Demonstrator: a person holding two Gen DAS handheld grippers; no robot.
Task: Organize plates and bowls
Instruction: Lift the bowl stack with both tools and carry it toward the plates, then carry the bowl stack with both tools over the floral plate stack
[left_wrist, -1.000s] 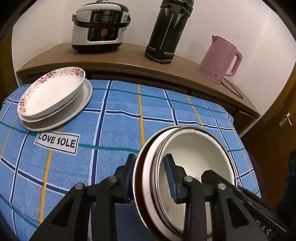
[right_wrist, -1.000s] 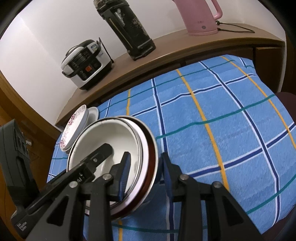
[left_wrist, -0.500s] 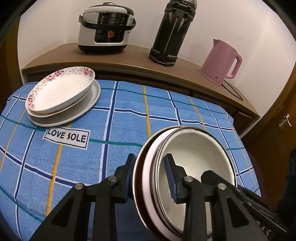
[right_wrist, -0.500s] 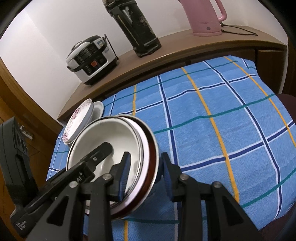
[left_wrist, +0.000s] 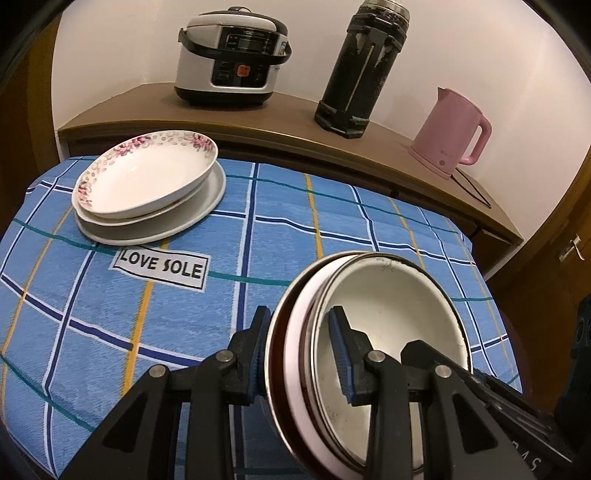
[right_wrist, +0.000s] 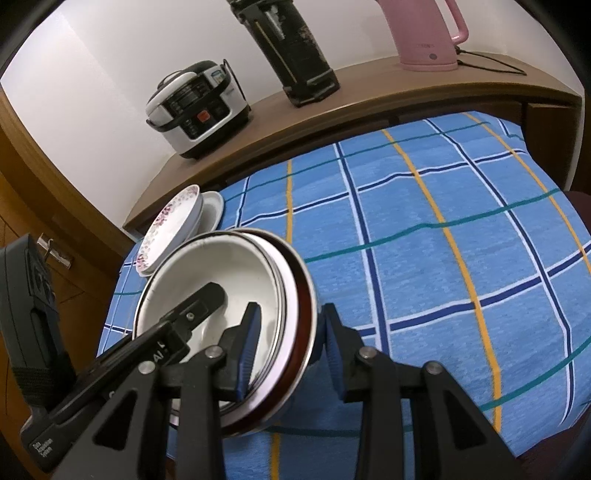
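Both hands are locked onto the same load: the left gripper has its jaws clamped on the near rim of the nested bowls, one pad inside the white top bowl and one against the dark outer wall, and the right gripper grips the opposite rim of the nested bowls the same way. The stack is tilted between them and looks to be carried just above the blue checked cloth on the tabletop, though I can't be sure it is clear of the fabric. What has changed over the last second is the backdrop: in the left view the "LOVE SOLE" label and the flowered dish on its plain white plate have slid across toward the middle of the frame, while the grip has stayed the same. So the pair is travelling toward that far-left pile, and I'd judge the bowls are meant to land on it or beside it. Beyond, on the wooden shelf, stand the rice cooker, black flask and pink kettle.
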